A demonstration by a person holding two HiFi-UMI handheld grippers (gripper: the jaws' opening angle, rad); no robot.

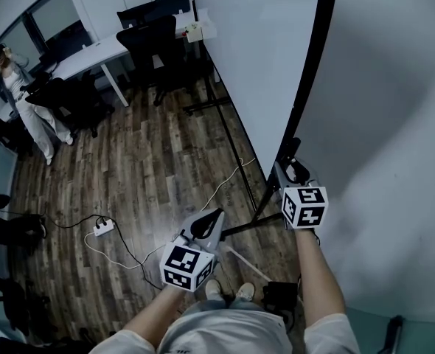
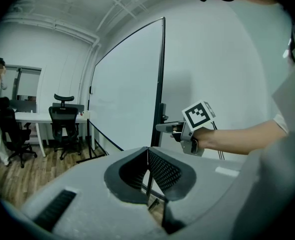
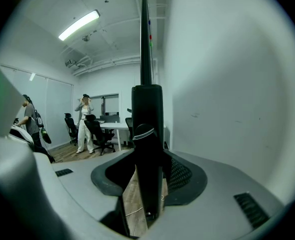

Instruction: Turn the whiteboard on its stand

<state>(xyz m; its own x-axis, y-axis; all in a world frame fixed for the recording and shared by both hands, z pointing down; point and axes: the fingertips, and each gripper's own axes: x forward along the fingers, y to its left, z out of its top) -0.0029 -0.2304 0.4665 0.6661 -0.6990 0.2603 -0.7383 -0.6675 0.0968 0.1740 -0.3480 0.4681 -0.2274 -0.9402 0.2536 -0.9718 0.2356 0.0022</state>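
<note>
The whiteboard [image 1: 262, 65] stands almost edge-on to me, with its black side frame [image 1: 313, 72] running down to the stand's floor bar [image 1: 232, 150]. My right gripper [image 1: 293, 169] is at that frame's lower part. In the right gripper view the black frame post [image 3: 147, 129] stands between the jaws of the right gripper [image 3: 147, 184]; floor shows between the post and the left pad, so the jaws are open around it. My left gripper [image 1: 206, 222] hangs lower left, away from the board, shut and empty. In the left gripper view its pads [image 2: 160, 169] meet, and beyond them are the board [image 2: 127, 89] and the right gripper [image 2: 162, 127].
A white wall [image 1: 394, 124] is close on the right. A power strip [image 1: 103, 228] with cables lies on the wood floor at left. A desk [image 1: 107, 50] and office chairs [image 1: 155, 43] stand at the back. A person [image 1: 22, 102] stands far left.
</note>
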